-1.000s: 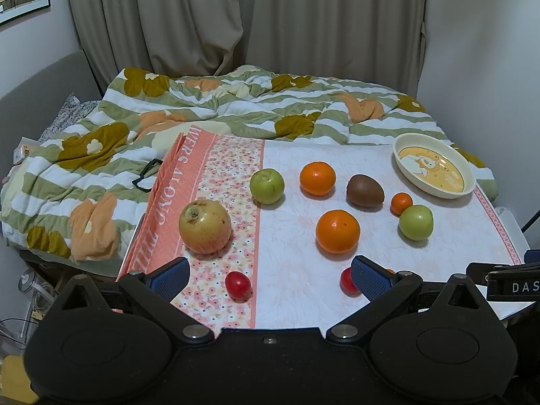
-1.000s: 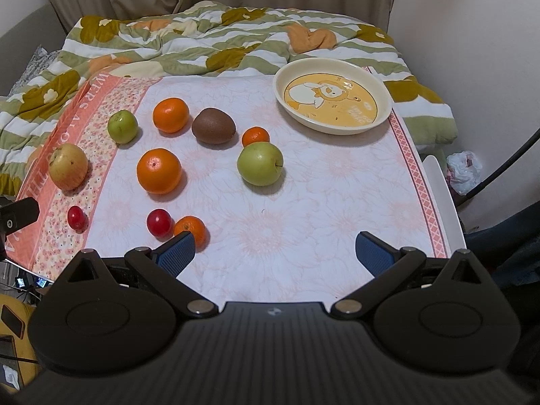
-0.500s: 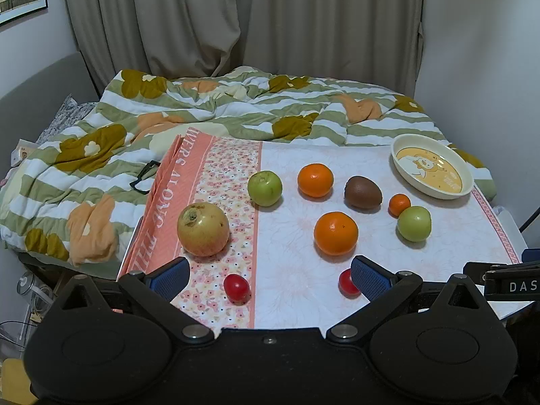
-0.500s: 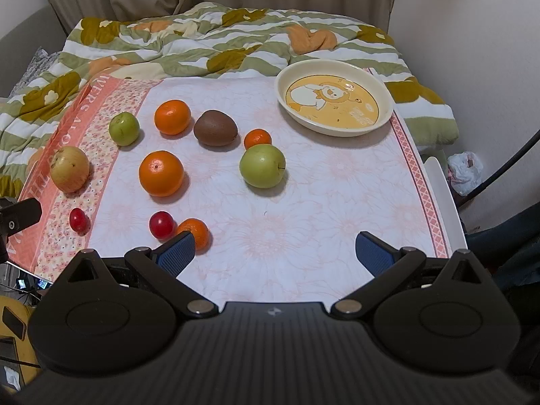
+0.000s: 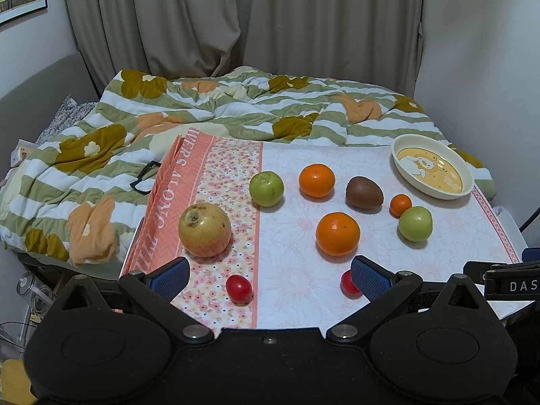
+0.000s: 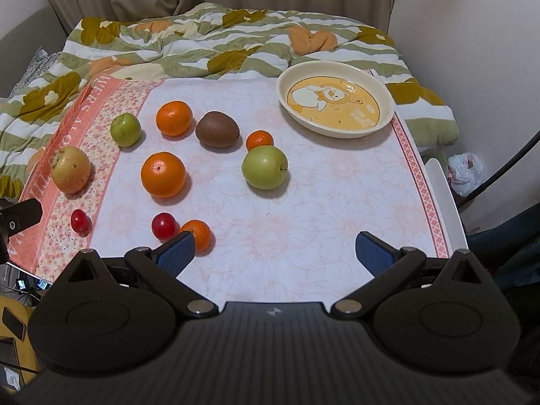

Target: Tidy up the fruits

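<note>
Fruits lie scattered on a floral tablecloth (image 6: pixel 320 195): a yellow pomegranate (image 5: pixel 205 229), two green apples (image 6: pixel 265 167) (image 6: pixel 125 129), two oranges (image 6: pixel 163 174) (image 6: pixel 174 118), a kiwi (image 6: pixel 217 129), two small tangerines (image 6: pixel 259 140) (image 6: pixel 199 234) and two red cherry tomatoes (image 6: pixel 164 225) (image 6: pixel 80 220). A cream plate (image 6: pixel 336 77) with a cartoon print stands empty at the far right. My left gripper (image 5: pixel 268 275) is open and empty over the near edge. My right gripper (image 6: pixel 275 253) is open and empty, its left finger (image 6: pixel 177 252) beside the near tangerine.
The table stands against a bed with a striped flowered duvet (image 5: pixel 202 114). Black glasses (image 5: pixel 145 177) lie on the duvet left of the cloth. A wall (image 6: pixel 472 33) is at the right, with a plastic bag (image 6: pixel 465 173) on the floor.
Both views have shifted slightly; the left gripper has drawn back and up a little, the right has moved slightly forward. No fruit has moved.
</note>
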### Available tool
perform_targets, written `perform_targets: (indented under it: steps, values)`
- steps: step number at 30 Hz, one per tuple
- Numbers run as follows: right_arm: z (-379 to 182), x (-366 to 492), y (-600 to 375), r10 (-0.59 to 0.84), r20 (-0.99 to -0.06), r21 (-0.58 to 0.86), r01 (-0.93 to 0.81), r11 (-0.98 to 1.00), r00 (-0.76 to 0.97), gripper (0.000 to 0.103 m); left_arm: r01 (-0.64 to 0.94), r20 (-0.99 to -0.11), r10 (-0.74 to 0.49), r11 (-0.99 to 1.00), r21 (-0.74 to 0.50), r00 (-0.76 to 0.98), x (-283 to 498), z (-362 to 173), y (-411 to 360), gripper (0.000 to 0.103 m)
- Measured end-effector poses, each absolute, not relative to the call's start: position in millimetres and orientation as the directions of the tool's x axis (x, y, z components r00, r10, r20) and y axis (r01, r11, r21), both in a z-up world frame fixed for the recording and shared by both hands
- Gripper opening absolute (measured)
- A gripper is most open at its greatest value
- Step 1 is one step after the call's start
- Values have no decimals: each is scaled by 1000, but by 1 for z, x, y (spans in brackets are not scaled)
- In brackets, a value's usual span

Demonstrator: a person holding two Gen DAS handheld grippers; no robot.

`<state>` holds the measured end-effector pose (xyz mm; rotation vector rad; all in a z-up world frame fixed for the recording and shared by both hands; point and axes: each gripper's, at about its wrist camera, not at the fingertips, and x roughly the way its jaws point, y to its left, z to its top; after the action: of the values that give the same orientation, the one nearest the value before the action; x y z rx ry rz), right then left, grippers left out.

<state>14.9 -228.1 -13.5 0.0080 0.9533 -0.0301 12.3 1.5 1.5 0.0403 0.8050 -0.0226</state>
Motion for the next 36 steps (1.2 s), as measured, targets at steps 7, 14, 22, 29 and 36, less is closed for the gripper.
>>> perform_targets:
  steps: [7,14,22,29,36]
  values:
    - [-13,15,-226,-23,-815,-7,30,1000,579,103,37,-719,-6,999,28,695,12,2,2,103]
    - [-14,14,-228,-24,-814,-7,31,1000,580,103,37,-720,-6,999,27,694,13,2,2,103]
    - [-7,10,-224,-31,-809,-10,39,999,588,103,38,-713,-10,999,23,701,15,5,4,103]
    - [-1,11,-224,-33,-805,0,55,998,592,103,41,-705,-18,999,15,709,17,9,9,103]
    - [1,17,-240,-47,-771,-19,51,999,635,103,114,-670,-73,993,19,739,31,12,6,103]
